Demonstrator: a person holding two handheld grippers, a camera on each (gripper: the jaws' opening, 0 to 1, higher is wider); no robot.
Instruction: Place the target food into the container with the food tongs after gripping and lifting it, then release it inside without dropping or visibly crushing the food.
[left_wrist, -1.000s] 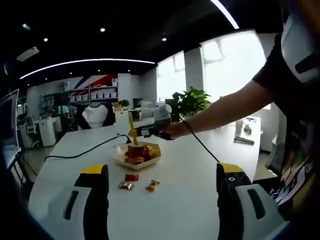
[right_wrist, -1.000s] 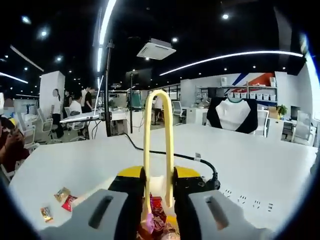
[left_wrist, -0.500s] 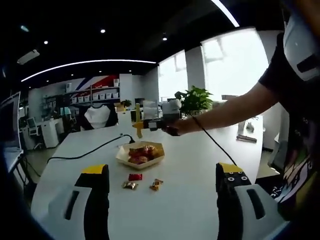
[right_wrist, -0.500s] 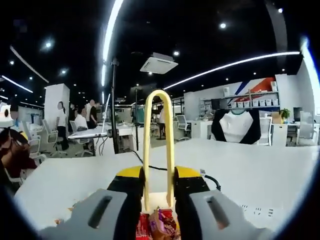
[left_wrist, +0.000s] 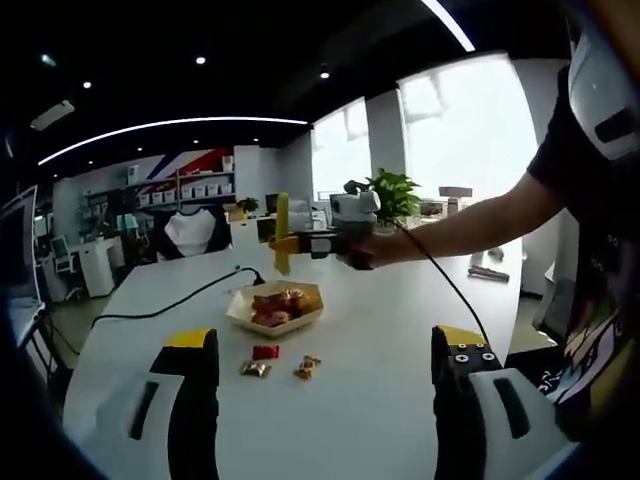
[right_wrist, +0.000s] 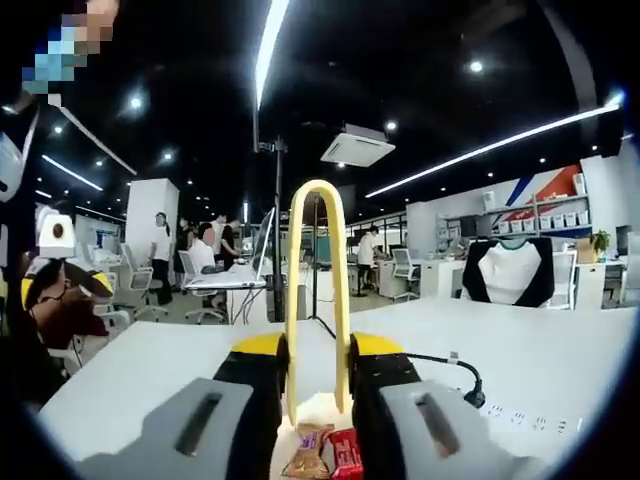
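Note:
A pale tray (left_wrist: 243, 318) of wrapped candies (left_wrist: 276, 306) sits mid-table. Three loose candies lie in front of it: red (left_wrist: 264, 351), gold (left_wrist: 252, 369), orange (left_wrist: 305, 367). My left gripper (left_wrist: 325, 340) stands open over the near table, nothing between its jaws. A hand holds my right gripper (left_wrist: 318, 241) above the tray, shut on yellow food tongs (left_wrist: 282, 232). In the right gripper view the tongs (right_wrist: 293, 300) rise as a loop between the shut jaws of the right gripper (right_wrist: 318, 348), with candies (right_wrist: 308, 452) low beneath. Whether the tongs' tips hold one is hidden.
A black cable (left_wrist: 170, 303) runs across the white table (left_wrist: 380, 400) to a power strip (right_wrist: 520, 422). The person's arm (left_wrist: 470, 218) reaches in from the right. A chair (left_wrist: 195, 230), a plant (left_wrist: 392, 195) and office desks with people (right_wrist: 160, 262) stand behind.
The right gripper has lifted the tongs up out of the tray and now holds them higher above it. The left gripper has stayed open and almost still.

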